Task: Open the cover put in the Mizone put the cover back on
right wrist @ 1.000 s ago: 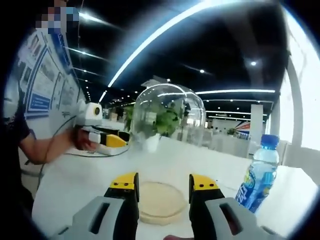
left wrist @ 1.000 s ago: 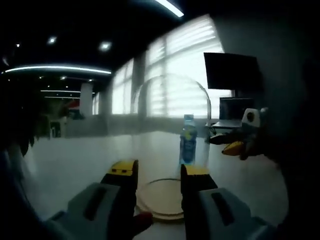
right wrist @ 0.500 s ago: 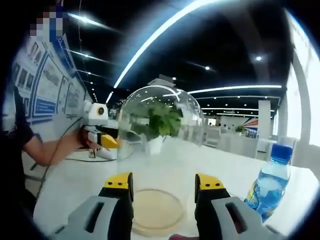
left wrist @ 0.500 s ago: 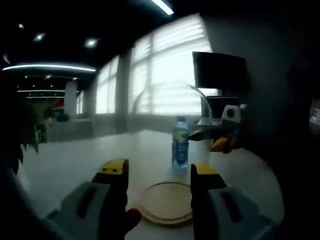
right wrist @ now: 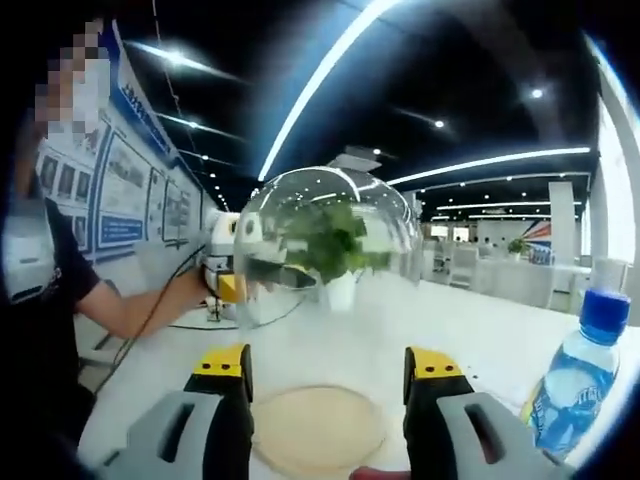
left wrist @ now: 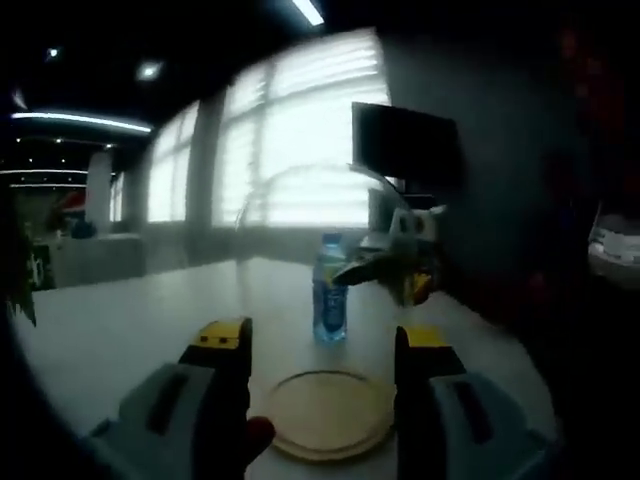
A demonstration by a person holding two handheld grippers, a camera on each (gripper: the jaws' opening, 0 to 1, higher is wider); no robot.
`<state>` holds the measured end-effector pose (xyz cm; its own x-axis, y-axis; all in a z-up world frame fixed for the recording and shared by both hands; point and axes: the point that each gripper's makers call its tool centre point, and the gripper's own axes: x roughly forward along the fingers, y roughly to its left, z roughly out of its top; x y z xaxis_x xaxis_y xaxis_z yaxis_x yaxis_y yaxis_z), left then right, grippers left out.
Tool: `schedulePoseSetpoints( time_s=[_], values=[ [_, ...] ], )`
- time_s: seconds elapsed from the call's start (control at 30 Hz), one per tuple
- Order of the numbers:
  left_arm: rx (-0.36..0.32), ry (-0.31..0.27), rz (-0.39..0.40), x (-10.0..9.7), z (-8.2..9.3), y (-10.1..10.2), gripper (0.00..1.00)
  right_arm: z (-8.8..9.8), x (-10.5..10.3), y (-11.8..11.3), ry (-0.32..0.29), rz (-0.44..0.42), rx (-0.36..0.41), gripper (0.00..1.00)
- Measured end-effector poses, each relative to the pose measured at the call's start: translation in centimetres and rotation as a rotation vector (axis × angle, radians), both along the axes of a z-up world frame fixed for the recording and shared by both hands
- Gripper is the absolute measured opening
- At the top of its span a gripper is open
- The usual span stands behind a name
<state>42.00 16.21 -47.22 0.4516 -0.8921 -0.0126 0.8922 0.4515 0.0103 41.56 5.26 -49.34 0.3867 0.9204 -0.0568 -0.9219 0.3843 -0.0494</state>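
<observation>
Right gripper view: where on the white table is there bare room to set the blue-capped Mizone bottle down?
The round wooden base is bare. The white table is open between the base and the blue-capped Mizone bottle, and beyond the base below the raised clear glass dome. It is crowded to the dome's left, at the person's hand.

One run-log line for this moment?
stage: cover off | glass dome lifted above wooden base | bottle standing on table, outside base
</observation>
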Motion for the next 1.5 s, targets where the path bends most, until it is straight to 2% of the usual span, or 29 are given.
schedulePoseSetpoints(
  time_s=[0.13,0.27,0.37,0.53,0.67,0.97,1.1,1.33,1.5],
  values=[
    [0.0,0.03,-0.027,0.5,-0.4,0.1,0.5,-0.4,0.0,0.1,0.014,0.025,-0.01,0.56],
    [0.003,0.02,-0.063,0.3,-0.7,-0.1,0.49,-0.4,0.0,0.2,-0.022,0.071,-0.03,0.54],
    [0.005,0.015,-0.092,0.3,-0.8,0.1,0.47,-0.3,0.2,0.1,0.001,0.09,-0.038,0.54],
    [0.008,0.04,-0.118,0.3,-1.1,0.1,0.47,-0.4,0.2,0.3,0.007,0.113,-0.053,0.56],
    [0.01,0.021,-0.124,0.2,-0.8,0.1,0.46,-0.4,0.1,0.3,0.009,0.114,-0.046,0.56],
    [-0.005,0.037,-0.13,0.1,-0.8,0.0,0.46,-0.7,0.4,0.9,0.047,0.138,0.002,0.62],
    [-0.034,0.066,-0.14,0.2,-0.6,-0.1,0.48,-0.8,0.6,1.6,0.04,0.152,0.014,0.68],
    [-0.061,0.053,-0.162,0.5,-0.9,-0.2,0.52,-1.0,0.8,1.9,0.06,0.177,0.029,0.71],
    [-0.019,0.041,-0.182,0.8,-2.1,-1.2,0.61,-1.1,1.0,2.2,0.062,0.193,0.032,0.73]
  ],
)
